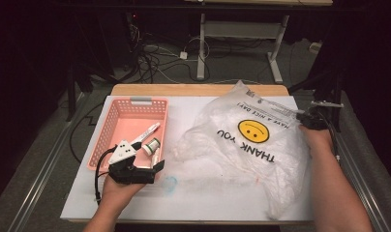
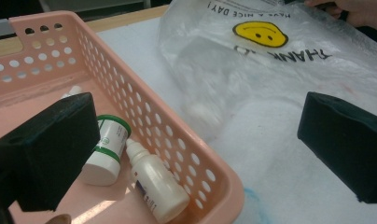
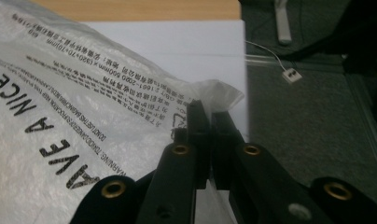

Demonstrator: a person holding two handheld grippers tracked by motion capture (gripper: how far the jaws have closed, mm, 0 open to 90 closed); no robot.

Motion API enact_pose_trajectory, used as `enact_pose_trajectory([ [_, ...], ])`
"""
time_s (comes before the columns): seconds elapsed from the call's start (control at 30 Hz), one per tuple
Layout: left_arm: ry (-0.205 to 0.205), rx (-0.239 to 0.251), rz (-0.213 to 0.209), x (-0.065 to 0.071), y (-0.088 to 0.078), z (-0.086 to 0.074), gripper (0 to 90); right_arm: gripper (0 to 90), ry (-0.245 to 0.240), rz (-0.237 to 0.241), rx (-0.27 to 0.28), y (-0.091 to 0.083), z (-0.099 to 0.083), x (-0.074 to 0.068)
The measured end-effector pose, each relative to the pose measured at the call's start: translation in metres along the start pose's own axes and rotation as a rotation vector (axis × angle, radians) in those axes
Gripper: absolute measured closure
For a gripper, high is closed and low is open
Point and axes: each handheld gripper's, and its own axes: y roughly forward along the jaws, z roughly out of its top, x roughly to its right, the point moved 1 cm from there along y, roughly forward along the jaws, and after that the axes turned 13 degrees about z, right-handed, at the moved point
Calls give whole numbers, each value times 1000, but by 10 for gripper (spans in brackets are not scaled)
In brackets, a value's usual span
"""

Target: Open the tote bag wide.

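left claw (image 1: 157, 166) spread, idle by the pink basket (image 1: 117, 140) | plastic bag (image 1: 251, 150) lies across desk (image 1: 193, 193) | right claw (image 3: 210, 121) pinches bag's far-right edge | risk: thin film slips or tears if tugged hard

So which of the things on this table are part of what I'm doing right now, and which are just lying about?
In the job:
- plastic bag, its edge pinched in the shut right gripper
- left gripper, jaws open, by the pink basket
- two small bottles and a pen in the basket

Lying about:
- cables on the floor
- blue smudge on the table
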Motion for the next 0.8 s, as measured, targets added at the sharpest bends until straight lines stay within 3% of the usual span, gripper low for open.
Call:
enact_pose_trajectory([
  [0.07, 12, 6, 5, 0, 0, -1, 0, 879, 3, -12, -12, -2, -4, 4],
  [0.2, 19, 43, -4, 3, -4, -3, 0, 587, -7, -6, 20, -20, -9, 0],
  [0.3, 13, 41, -20, 6, -7, -3, 0, 517, -47, -15, 35, -44, -13, -8],
  [0.47, -15, 0, -36, 4, -2, -8, 0, 486, -86, 35, 74, -86, -37, -28],
  [0.57, -30, -14, -32, 2, 2, -11, 0, 458, -120, 68, 72, -101, -58, -45],
  [0.8, -26, -12, -9, -2, 2, -14, 0, 395, -149, 145, 65, -115, -96, -78],
])
